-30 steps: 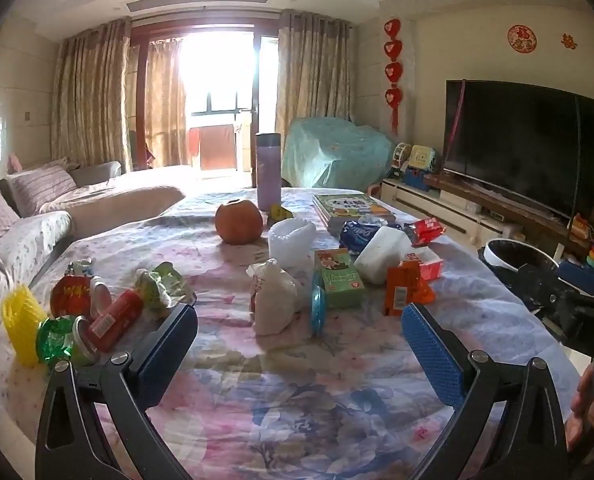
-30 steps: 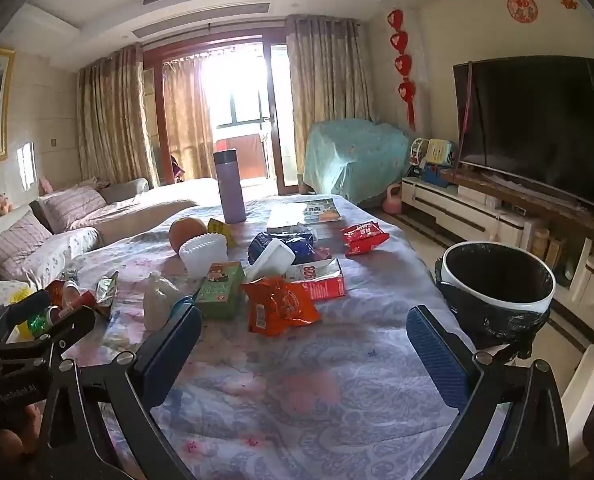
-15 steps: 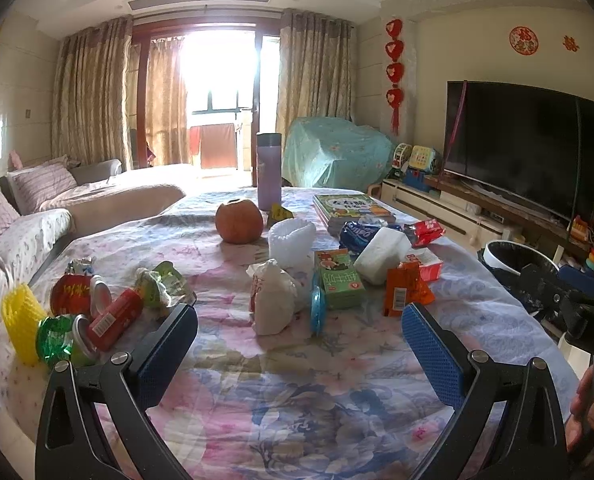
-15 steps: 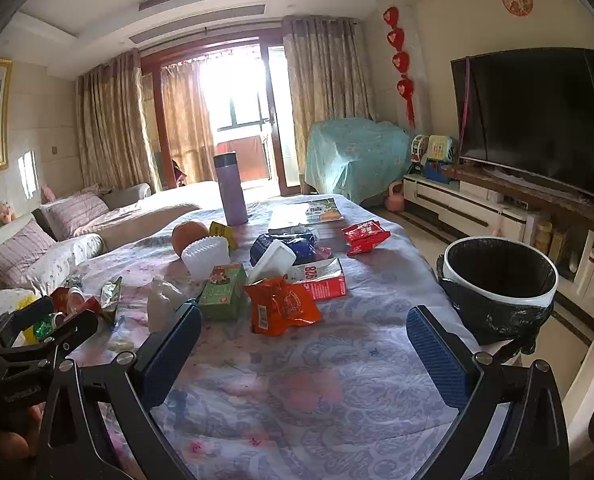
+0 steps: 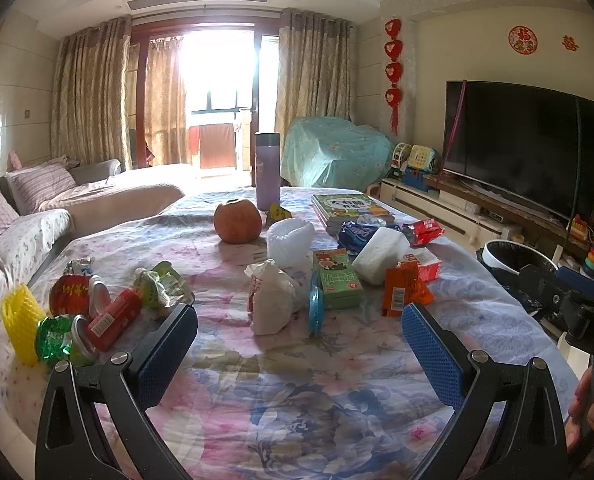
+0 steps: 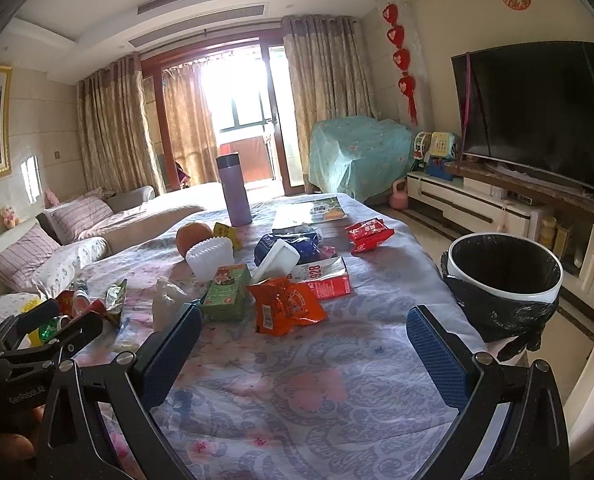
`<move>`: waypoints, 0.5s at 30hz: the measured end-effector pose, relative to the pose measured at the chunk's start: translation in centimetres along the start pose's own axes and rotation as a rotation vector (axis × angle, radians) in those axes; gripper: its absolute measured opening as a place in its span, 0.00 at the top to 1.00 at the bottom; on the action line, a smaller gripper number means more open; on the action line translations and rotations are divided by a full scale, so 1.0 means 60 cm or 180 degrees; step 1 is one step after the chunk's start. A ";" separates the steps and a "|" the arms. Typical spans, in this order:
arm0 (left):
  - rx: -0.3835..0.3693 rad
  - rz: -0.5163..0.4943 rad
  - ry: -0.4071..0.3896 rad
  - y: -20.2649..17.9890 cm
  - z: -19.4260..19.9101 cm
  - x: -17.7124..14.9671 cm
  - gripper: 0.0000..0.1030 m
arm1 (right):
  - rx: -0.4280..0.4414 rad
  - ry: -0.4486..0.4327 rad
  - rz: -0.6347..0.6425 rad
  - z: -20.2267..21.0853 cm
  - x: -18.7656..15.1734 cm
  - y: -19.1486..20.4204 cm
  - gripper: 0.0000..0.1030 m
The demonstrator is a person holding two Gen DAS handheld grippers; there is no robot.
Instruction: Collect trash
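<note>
Fingers: both pairs spread wide and empty. Left gripper (image 5: 299, 336) and right gripper (image 6: 303, 338) hover low over the near end of the table, blue pads facing bare cloth, nothing between them.

Table (image 6: 297, 392): flowered cloth, long, litter gathered mid-length and along the left edge.

Bin (image 6: 501, 276): white rim, black liner, mouth unobstructed, standing off the table's right side, near the right gripper. Destination for all trash.

Books (image 5: 347, 208), flask (image 5: 267, 170), orange fruit (image 5: 237, 221): far end; judged keepers, not trash. Leave.

White plastic bag (image 5: 271, 300): crumpled, central, closest to the left gripper. Soft; will collapse under the pads, so pinch its bunched top.

Green carton (image 6: 227, 290) and red-and-white carton (image 6: 327, 278): lying flat, side by side with a white foam block (image 6: 275, 260) touching both.

Orange snack wrapper (image 6: 287, 306): nearest item to the right gripper and on the bin side. Judged best first pick: come down on a raised crease, pads straddling it, close firmly, lift clear before swinging right.

Left-edge cluster: yellow foam net (image 5: 19, 330), red can (image 5: 113, 320), small cups and wrappers; left gripper's share. Can may roll; grip across its body.
</note>
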State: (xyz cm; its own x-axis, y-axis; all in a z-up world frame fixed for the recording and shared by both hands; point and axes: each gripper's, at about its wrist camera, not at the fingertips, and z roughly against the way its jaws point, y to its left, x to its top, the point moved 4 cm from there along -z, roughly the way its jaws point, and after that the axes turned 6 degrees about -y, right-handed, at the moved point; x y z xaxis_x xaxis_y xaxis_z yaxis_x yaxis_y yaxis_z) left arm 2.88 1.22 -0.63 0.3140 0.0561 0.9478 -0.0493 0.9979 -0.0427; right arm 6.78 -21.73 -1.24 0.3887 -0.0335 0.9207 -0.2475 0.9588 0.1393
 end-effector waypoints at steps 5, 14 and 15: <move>0.0001 -0.0010 0.0000 -0.002 0.001 0.000 0.01 | 0.0017 0.0008 -0.0019 -0.002 -0.003 0.002 0.00; -0.0004 -0.0007 0.0001 -0.002 0.001 -0.001 0.01 | 0.0051 0.0029 -0.0045 -0.005 -0.005 0.000 0.00; -0.0004 -0.0006 0.0000 -0.002 0.001 -0.001 0.01 | 0.0054 0.0030 -0.0050 -0.005 -0.005 -0.002 0.00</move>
State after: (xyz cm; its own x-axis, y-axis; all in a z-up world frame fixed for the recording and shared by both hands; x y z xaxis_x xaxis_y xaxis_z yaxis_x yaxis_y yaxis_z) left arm 2.84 1.09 -0.64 0.3140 0.0541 0.9479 -0.0476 0.9980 -0.0412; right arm 6.98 -21.74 -1.63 0.4010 -0.0457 0.9149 -0.2563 0.9533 0.1600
